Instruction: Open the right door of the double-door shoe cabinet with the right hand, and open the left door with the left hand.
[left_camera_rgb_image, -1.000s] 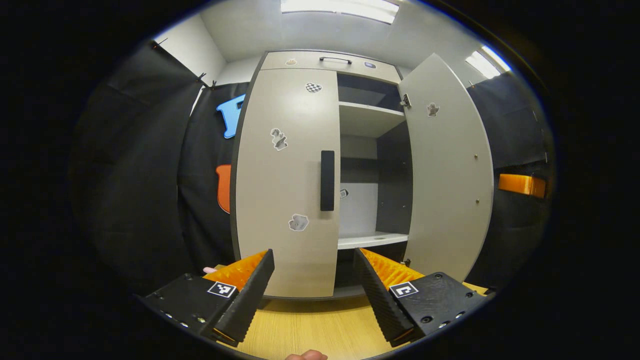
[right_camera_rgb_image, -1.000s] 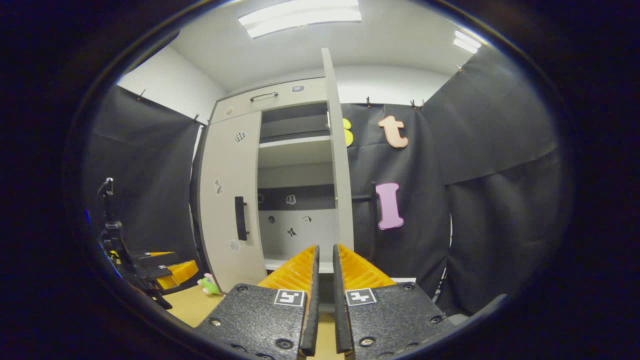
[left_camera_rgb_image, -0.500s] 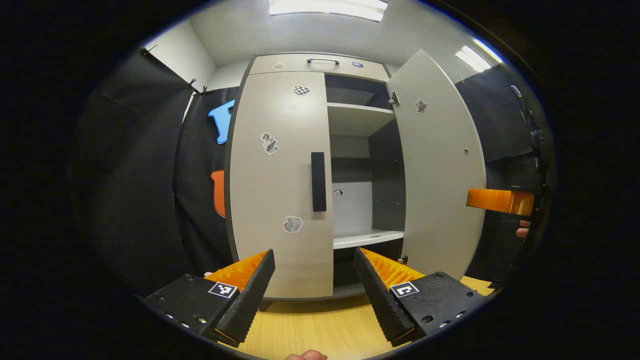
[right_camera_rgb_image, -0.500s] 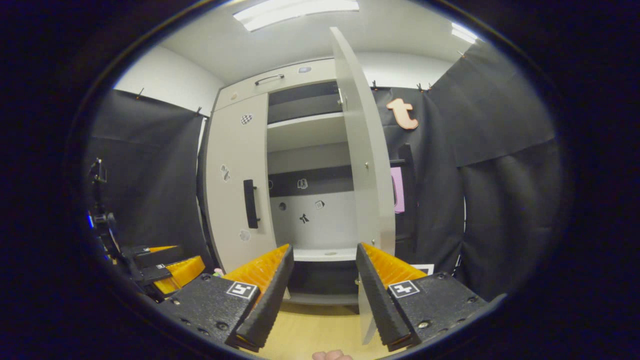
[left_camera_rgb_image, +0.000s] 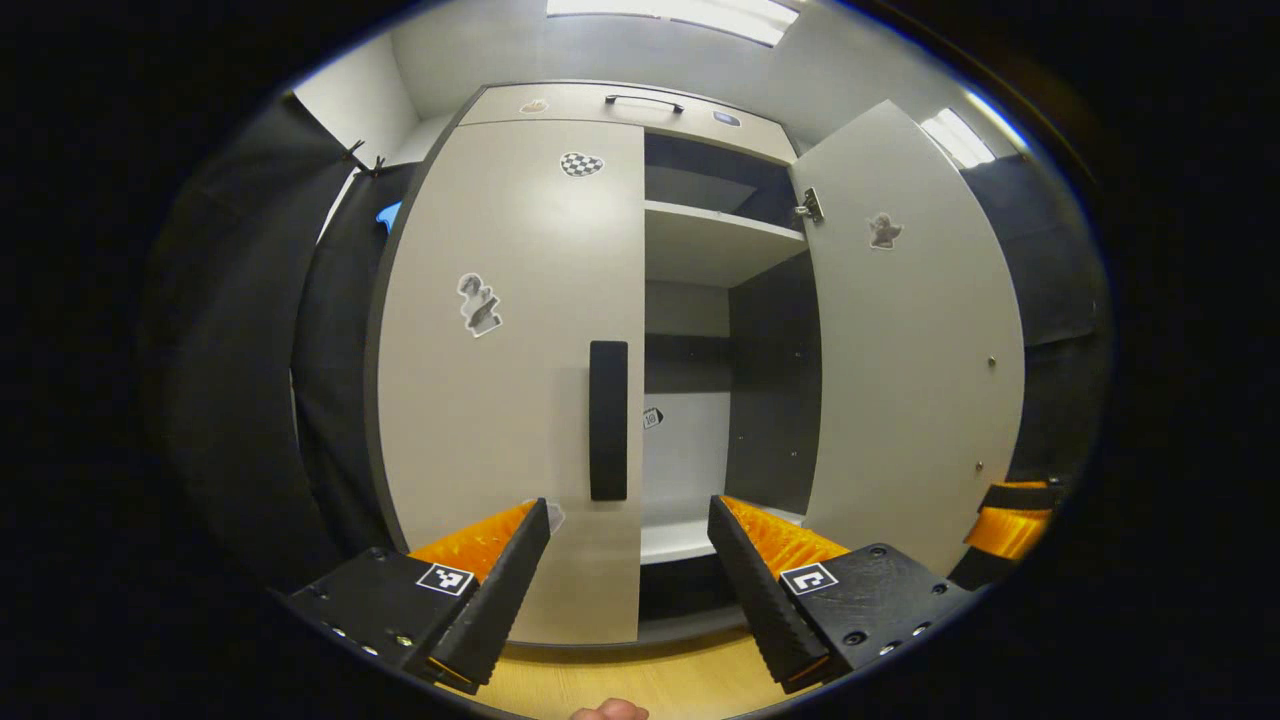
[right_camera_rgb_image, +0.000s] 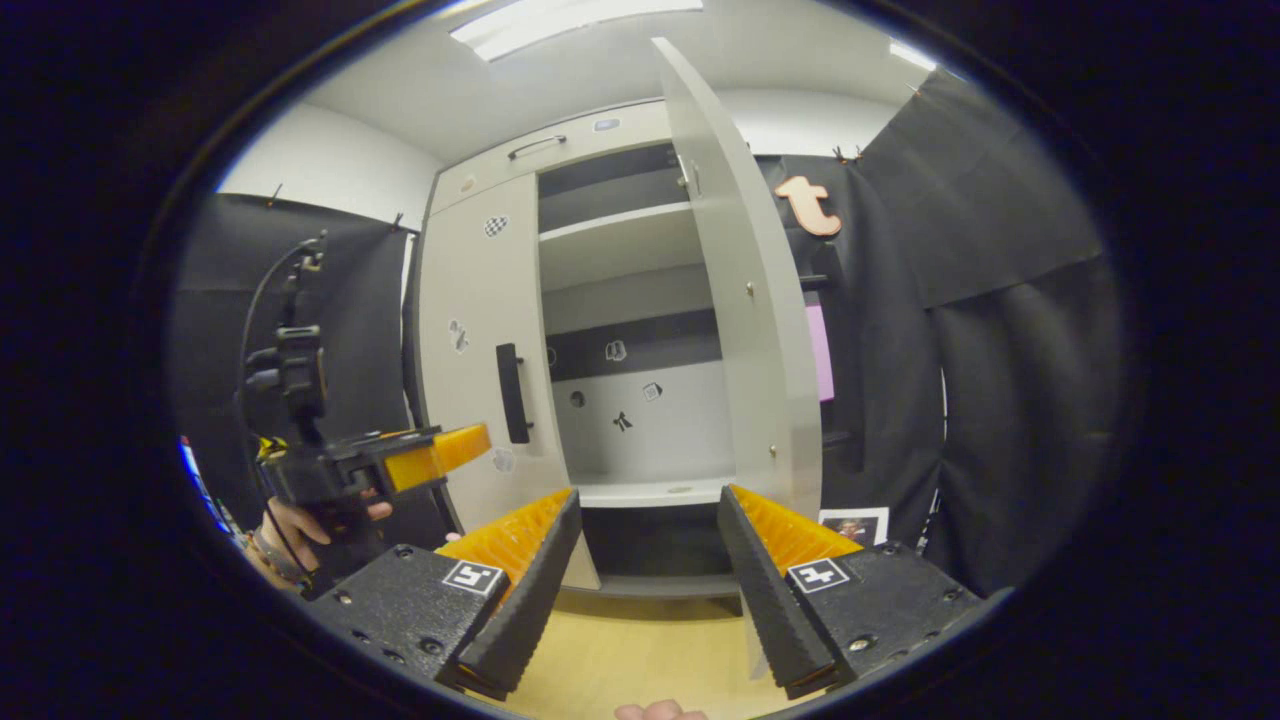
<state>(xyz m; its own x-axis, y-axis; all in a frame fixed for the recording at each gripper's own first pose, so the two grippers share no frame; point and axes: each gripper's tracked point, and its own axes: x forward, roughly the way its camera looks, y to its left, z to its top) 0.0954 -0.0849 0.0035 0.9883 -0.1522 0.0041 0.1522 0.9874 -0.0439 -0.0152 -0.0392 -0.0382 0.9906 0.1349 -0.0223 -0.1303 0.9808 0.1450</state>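
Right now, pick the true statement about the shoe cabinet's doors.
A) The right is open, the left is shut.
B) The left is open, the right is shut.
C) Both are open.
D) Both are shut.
A: the right door stands swung out, baring the shelves, while the left door lies flush, its handle ungrasped ahead of the open left gripper.

We see the shoe cabinet (left_camera_rgb_image: 500, 400) faced in smooth, matt laminate-like board, its left door (left_camera_rgb_image: 520, 250) carrying a matt, plastic-looking handle (left_camera_rgb_image: 608, 420) and small paper-like stickers (left_camera_rgb_image: 479, 304). The right door (left_camera_rgb_image: 915, 350) shows a metal hinge (left_camera_rgb_image: 808, 207), and the floor (right_camera_rgb_image: 640, 650) reads as smooth wood grain. We note ridged inner faces on the left gripper (left_camera_rgb_image: 628, 560) fingers (left_camera_rgb_image: 755, 590).
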